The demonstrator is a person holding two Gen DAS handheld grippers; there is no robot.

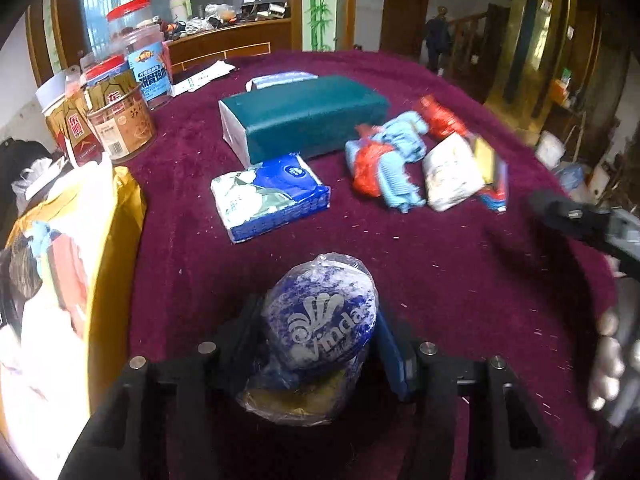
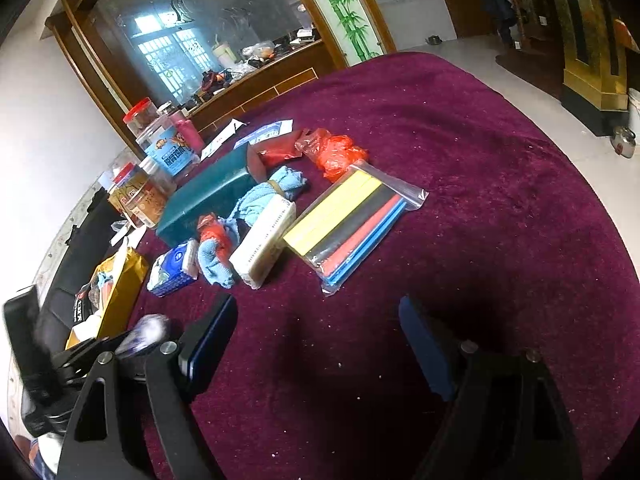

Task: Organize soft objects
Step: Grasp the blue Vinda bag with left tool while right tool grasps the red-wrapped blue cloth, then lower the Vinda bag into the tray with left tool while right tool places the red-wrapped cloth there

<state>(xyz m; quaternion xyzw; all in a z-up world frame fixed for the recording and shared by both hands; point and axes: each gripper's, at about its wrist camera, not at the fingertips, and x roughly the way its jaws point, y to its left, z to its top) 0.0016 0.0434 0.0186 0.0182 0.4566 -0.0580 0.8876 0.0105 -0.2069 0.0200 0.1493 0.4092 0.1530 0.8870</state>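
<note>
My left gripper [image 1: 316, 332] is shut on a blue-and-white Vinda tissue roll [image 1: 320, 320] in clear wrap, held just above the maroon tablecloth [image 1: 440, 260]; the roll shows blurred in the right wrist view [image 2: 146, 334]. My right gripper [image 2: 316, 320] is open and empty over bare cloth. Ahead lie a blue tissue pack [image 1: 272, 196] [image 2: 174, 266], a dark green tissue pack [image 1: 304, 116] [image 2: 208, 196], light blue cloths with red plastic [image 1: 384, 160] [image 2: 224, 240], a white pack [image 1: 452, 172] [image 2: 264, 240] and a clear bag of coloured sponge strips [image 2: 352, 224].
A yellow bag [image 1: 120, 216] [image 2: 120, 292] holding several items stands at the table's left edge. Jars and tins [image 1: 120, 120] [image 2: 160, 168] crowd the far left. A red plastic bag [image 2: 336, 152] lies behind the strips. The right gripper body [image 1: 580, 220] shows at the right.
</note>
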